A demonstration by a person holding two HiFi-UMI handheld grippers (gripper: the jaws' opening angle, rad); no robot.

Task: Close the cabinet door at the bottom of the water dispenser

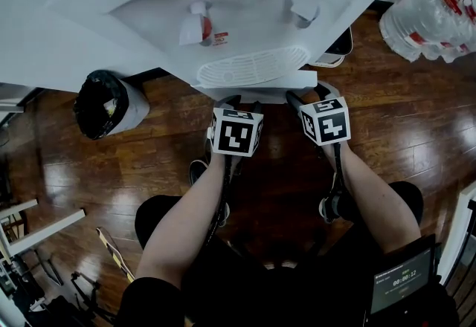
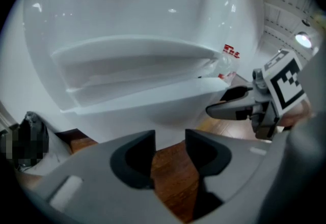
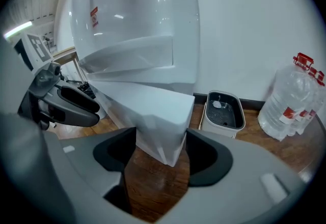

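Cabinet door (image 3: 153,116) at bottom of water dispenser (image 1: 245,13) stands ajar. It's swung out over the wood floor (image 1: 149,162), free lower corner poking toward the person, below the drip grille (image 1: 253,65).

It looks like a thin, stiff white panel on a hinge: prob. light, swings w/ little effort, no real flex. Surface is glossy & smooth, so a pinch would likely slip; no handle visible. Better bet, imo: flat push on the outer face near the free edge, far from the hinge. Keep it steady, not sharp, since a slam could bounce it back or rock the dispenser. Catch or magnet inside: can't tell.

Right gripper (image 3: 160,154): jaws spread wide, door's corner sitting in the gap btw them. Pads don't show as pressing on it, so I read it as straddling, not gripping. Left gripper (image 2: 169,159): jaws partly spread, only floor btw them, nothing held. It hangs just beside the right one in front of the dispenser's base, both pointing down & fwd.

Further out:
- Bin (image 1: 108,102) w/ black liner, left of dispenser.
- Small white container (image 3: 221,111) w/ dark inside, on the floor at dispenser's right, by the wall.
- Water bottles (image 1: 428,21) clustered beyond that.

None sit in the door's swing path, as far as the views show.
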